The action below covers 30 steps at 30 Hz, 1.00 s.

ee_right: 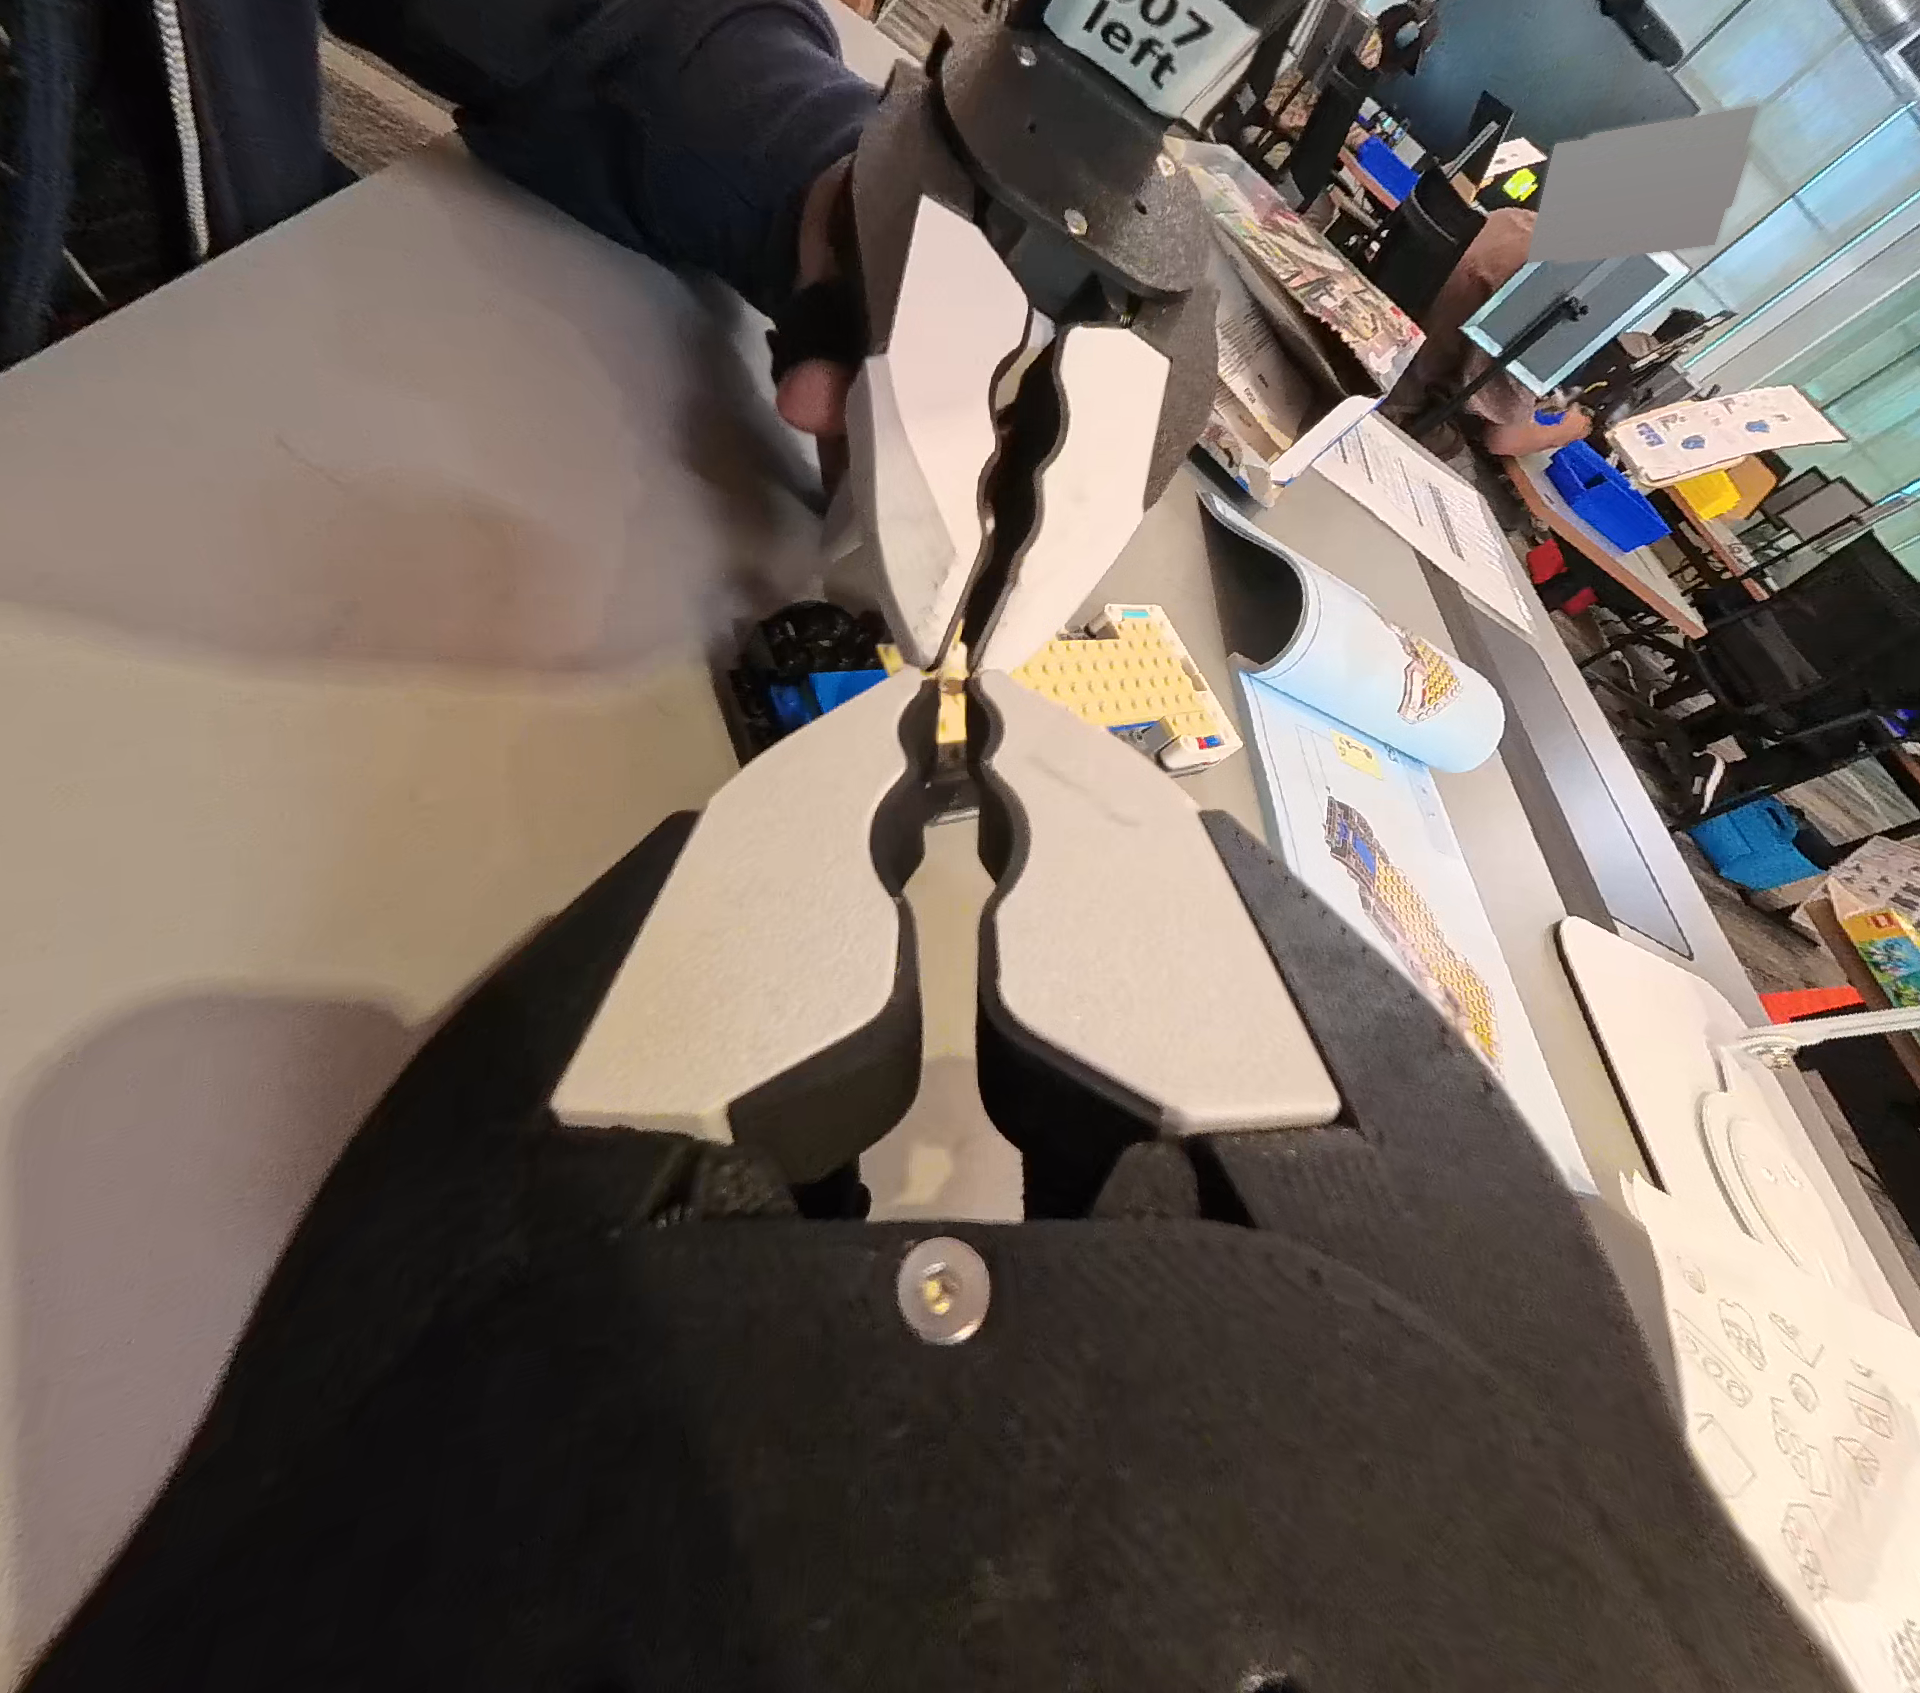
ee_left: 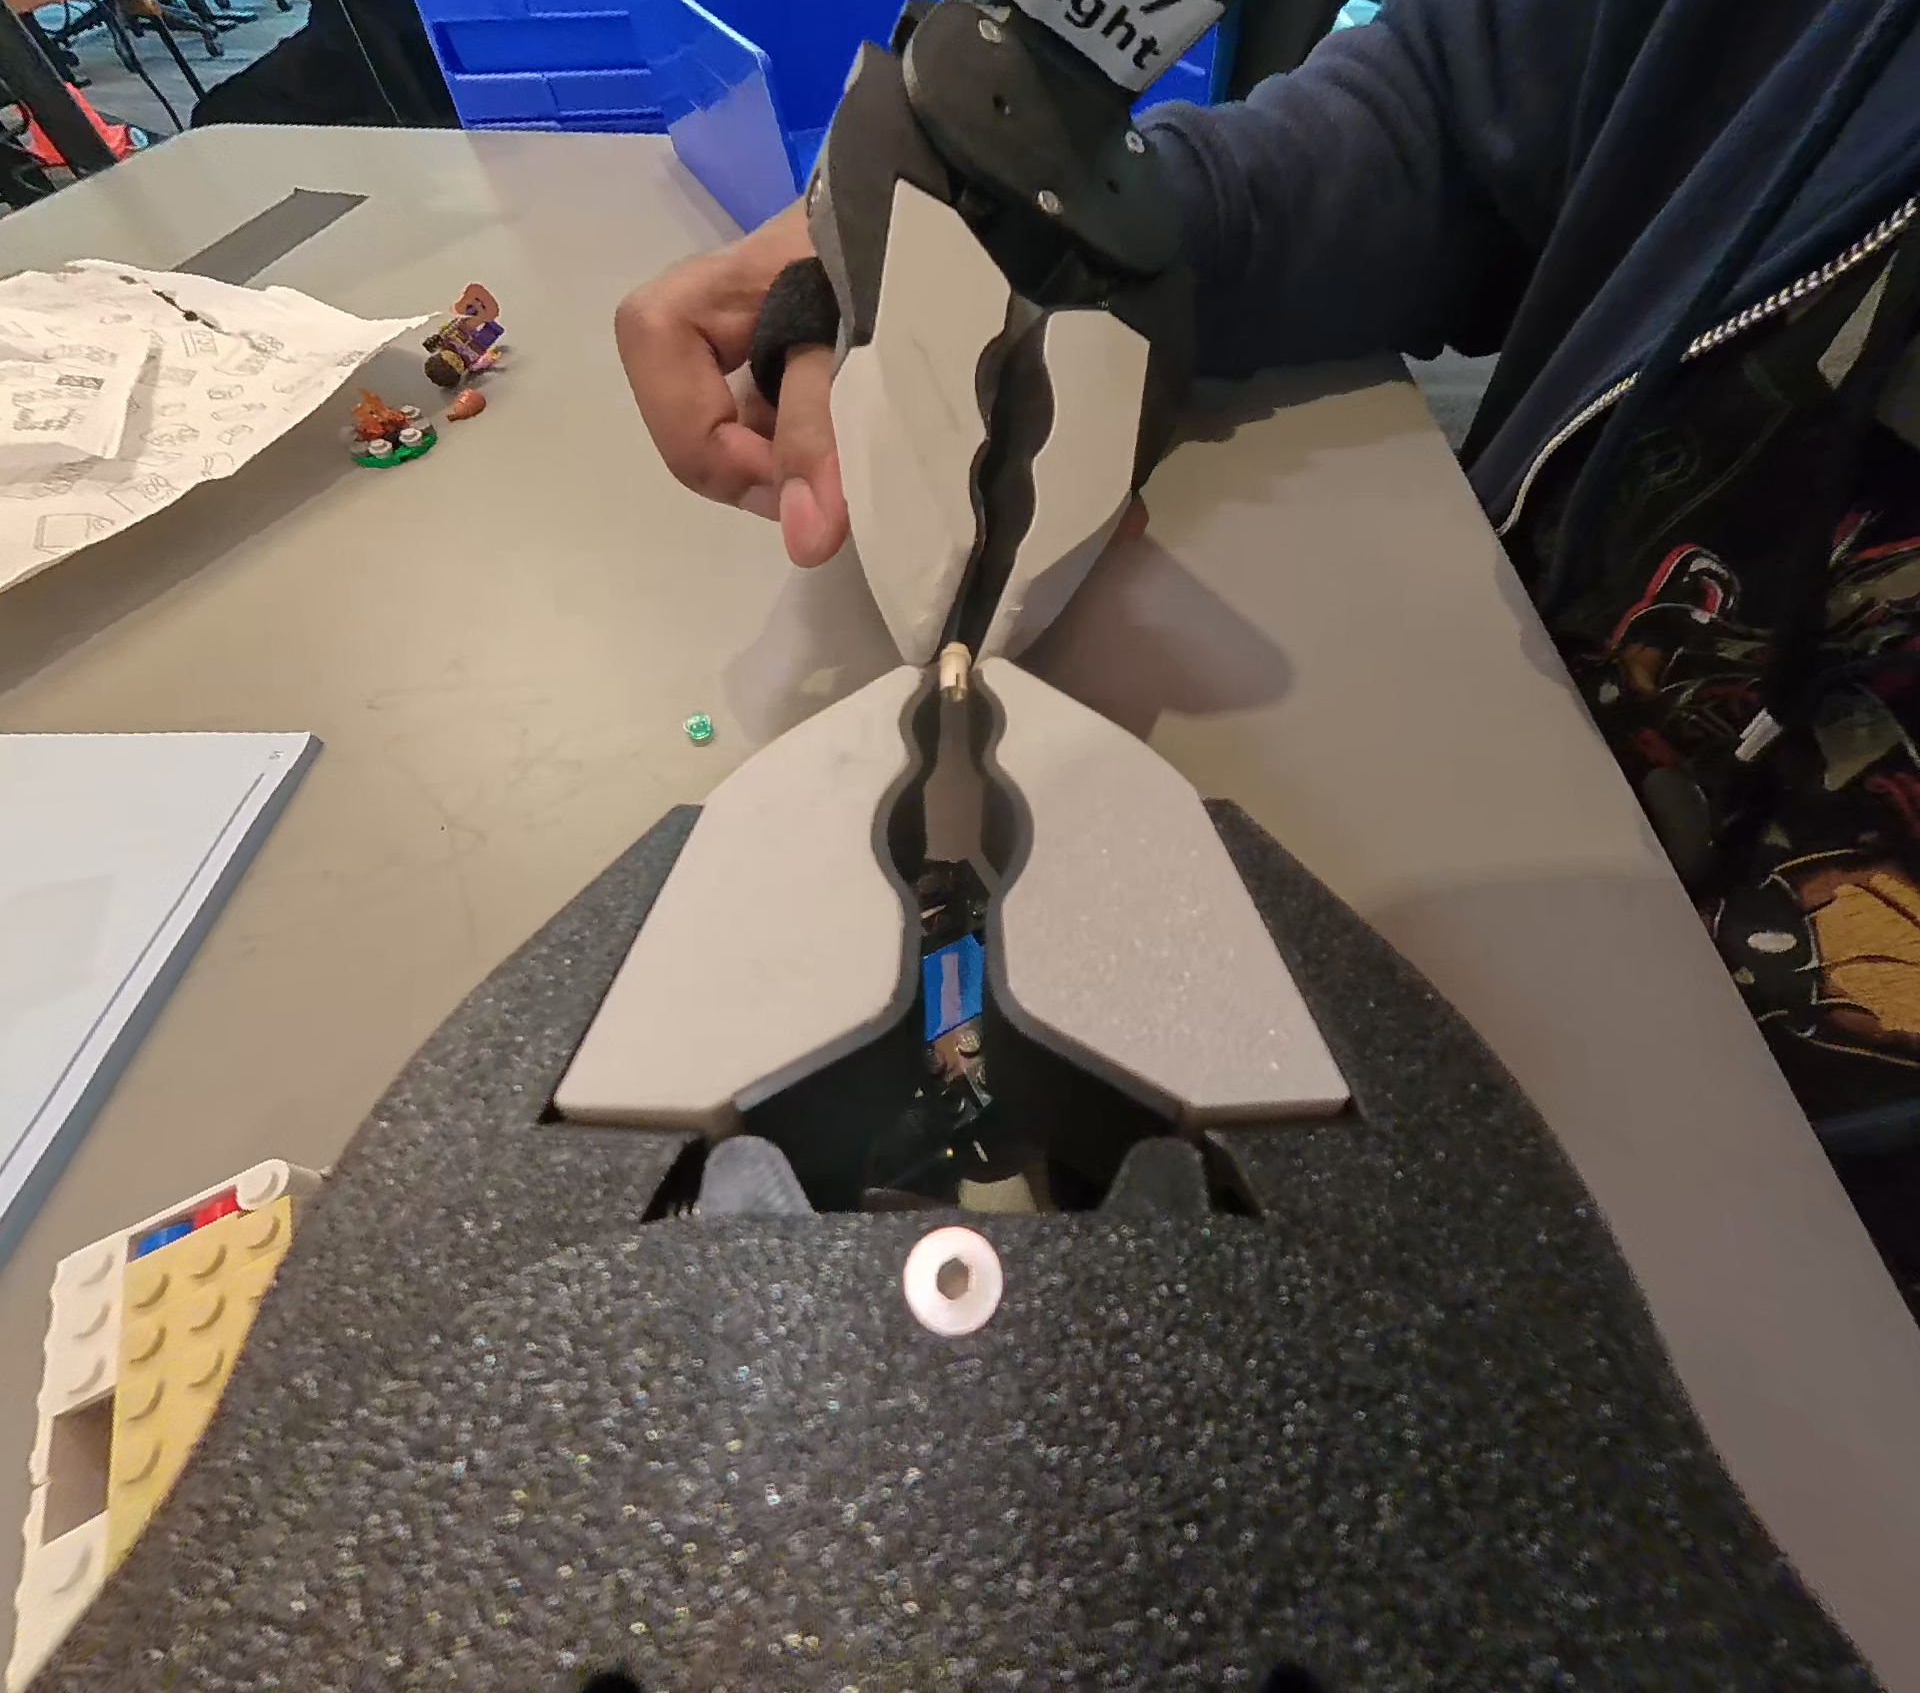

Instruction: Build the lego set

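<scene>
Over the grey table point(ee_left: 436, 604), both grippers are meeting tip to tip, left gripper point(ee_left: 954, 687) and right gripper point(ee_right: 951, 687) each pinching narrowly one small tan peg point(ee_left: 954, 672).

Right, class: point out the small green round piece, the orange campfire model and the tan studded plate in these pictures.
small green round piece point(ee_left: 698, 727): left wrist view, its top face.
orange campfire model point(ee_left: 390, 430): left wrist view, its orange flames above the green base.
tan studded plate point(ee_right: 1127, 679): right wrist view, the middle of its studded top.

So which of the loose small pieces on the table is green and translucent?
The tiny round stud lying alone left of the left gripper; the brown figures sit farther off, by the paper.
</scene>
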Tool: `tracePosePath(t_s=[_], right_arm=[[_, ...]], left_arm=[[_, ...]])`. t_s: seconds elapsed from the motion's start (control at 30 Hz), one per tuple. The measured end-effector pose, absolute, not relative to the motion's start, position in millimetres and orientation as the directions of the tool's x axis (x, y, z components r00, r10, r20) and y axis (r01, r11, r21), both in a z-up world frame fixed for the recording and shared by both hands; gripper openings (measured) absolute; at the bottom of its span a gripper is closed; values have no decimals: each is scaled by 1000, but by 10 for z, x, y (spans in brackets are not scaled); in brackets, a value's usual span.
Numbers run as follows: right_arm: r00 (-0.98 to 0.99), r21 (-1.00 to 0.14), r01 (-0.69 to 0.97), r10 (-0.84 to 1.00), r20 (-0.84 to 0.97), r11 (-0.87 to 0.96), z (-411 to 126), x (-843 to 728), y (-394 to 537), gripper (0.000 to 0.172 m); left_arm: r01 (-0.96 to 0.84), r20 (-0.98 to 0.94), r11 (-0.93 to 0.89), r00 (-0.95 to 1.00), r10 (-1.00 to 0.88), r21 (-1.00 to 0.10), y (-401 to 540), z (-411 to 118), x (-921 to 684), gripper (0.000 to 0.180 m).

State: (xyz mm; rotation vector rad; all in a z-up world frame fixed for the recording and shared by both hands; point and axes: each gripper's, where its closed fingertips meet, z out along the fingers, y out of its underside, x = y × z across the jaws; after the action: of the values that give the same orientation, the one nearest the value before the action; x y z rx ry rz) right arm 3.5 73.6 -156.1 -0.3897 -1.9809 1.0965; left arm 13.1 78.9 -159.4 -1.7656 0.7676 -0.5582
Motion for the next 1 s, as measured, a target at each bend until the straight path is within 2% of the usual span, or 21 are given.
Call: tracePosePath(t_s=[0.27, 1.0], right_arm=[[-574, -820, -142, 629, 525, 554, -1463, 9, 749, 4], [-474, -800, -187, 661, 582, 571, -1357, -46, 804, 5]], left_arm=[[-110, 85, -215, 678, -730, -970, 799, -1473, 113, 5], [66, 229, -251, 670, -706, -966, 846, -1354, 51, 5]])
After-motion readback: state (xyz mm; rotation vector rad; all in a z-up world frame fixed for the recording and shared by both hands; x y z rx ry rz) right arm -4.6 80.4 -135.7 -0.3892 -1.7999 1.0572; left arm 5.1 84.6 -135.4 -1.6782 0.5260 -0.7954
